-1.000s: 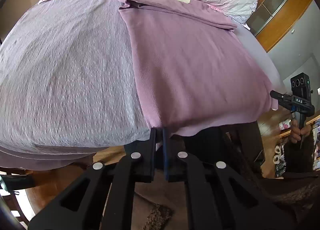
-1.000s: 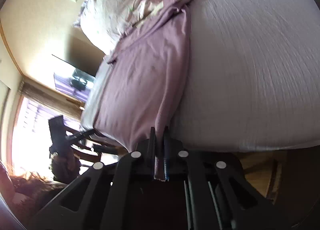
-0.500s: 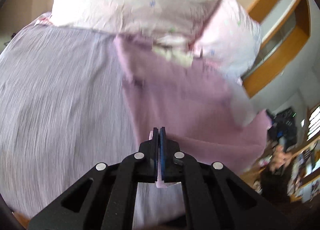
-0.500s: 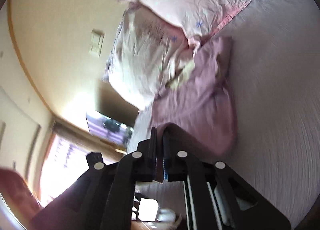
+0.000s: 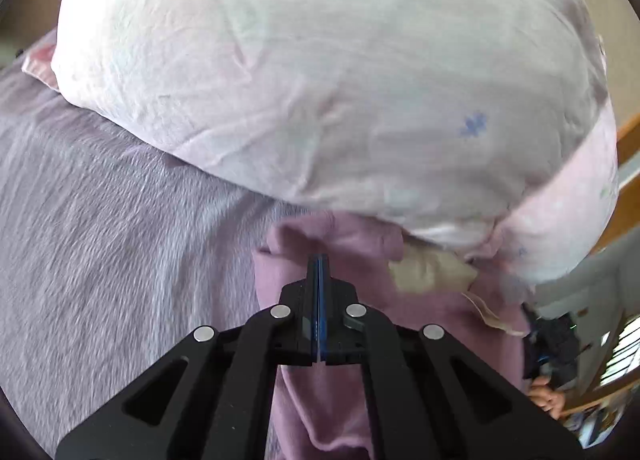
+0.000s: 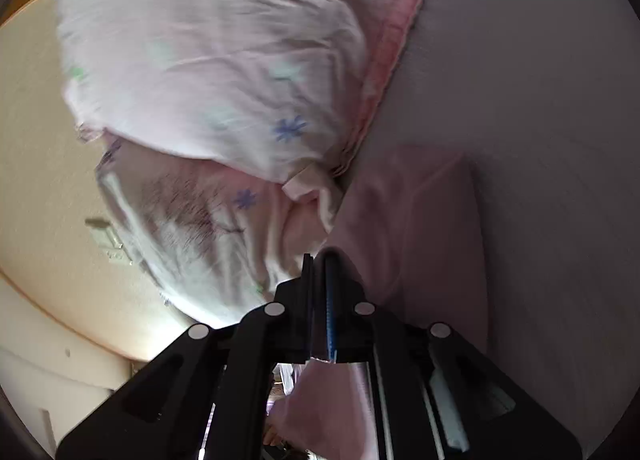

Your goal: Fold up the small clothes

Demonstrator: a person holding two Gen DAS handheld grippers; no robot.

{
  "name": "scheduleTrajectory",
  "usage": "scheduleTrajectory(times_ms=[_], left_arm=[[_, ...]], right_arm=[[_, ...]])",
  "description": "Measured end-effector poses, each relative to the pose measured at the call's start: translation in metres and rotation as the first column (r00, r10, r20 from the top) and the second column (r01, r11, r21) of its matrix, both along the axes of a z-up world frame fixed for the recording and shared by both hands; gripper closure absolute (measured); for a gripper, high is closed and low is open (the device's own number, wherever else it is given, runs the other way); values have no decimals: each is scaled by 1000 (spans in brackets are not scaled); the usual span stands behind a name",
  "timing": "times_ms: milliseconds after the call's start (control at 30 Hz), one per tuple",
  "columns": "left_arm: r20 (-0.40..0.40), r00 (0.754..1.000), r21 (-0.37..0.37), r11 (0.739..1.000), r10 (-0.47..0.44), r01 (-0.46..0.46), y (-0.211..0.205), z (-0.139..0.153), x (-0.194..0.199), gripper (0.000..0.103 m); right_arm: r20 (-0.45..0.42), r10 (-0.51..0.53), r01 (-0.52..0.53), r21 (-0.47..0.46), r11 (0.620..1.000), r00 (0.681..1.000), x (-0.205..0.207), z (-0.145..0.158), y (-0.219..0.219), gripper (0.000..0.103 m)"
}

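Left hand-held gripper (image 5: pixel 318 260) and right hand-held gripper (image 6: pixel 318 260) each pinch the mauve garment's (image 5: pixel 360 256) hem | garment on bed (image 5: pixel 100 240), folded edge beside pillow (image 5: pixel 320 80) | I judge risks: hem catching under pillow, uneven release skewing fold.

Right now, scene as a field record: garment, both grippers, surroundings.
garment: purple garment folded over on the grey bedsheet, its far end against the floral pillow
left gripper: shut on the purple garment's edge
right gripper: shut on the purple garment, cloth pinched between its fingers
fold state: held edge carried up to the pillow end, not released
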State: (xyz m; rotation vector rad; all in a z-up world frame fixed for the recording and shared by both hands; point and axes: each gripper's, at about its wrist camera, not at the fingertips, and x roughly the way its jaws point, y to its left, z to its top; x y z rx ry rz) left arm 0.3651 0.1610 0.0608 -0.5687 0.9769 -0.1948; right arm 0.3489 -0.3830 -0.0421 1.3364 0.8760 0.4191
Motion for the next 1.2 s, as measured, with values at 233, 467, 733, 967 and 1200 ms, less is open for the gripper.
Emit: scheduleTrajectory(times_ms=[233,467,733,967,1200], left_arm=[[-29,987,-8,988,-156,155,0,9,-36,97],[-127,976,-102,982,-174,162,-6,-14,-40,68],[-141,982,-93,989,-126,114,-5,-7,-42,29],[-156,973,-78,985,-167,156,-24,0,-51,41],[-264,951,-127,983,-163,134,-25,-25,-49,46]], right_arm=[[53,36,-33,-53,998,998,-1,9,8,94],[57,48,-45,-56,997,997,-2,9,6,94],[65,61,-56,-70,996,996,1,12,11,94],[67,65,-61,-62,996,996,2,9,8,94],[67,63,-59,-59,997,996,-2,9,6,94]])
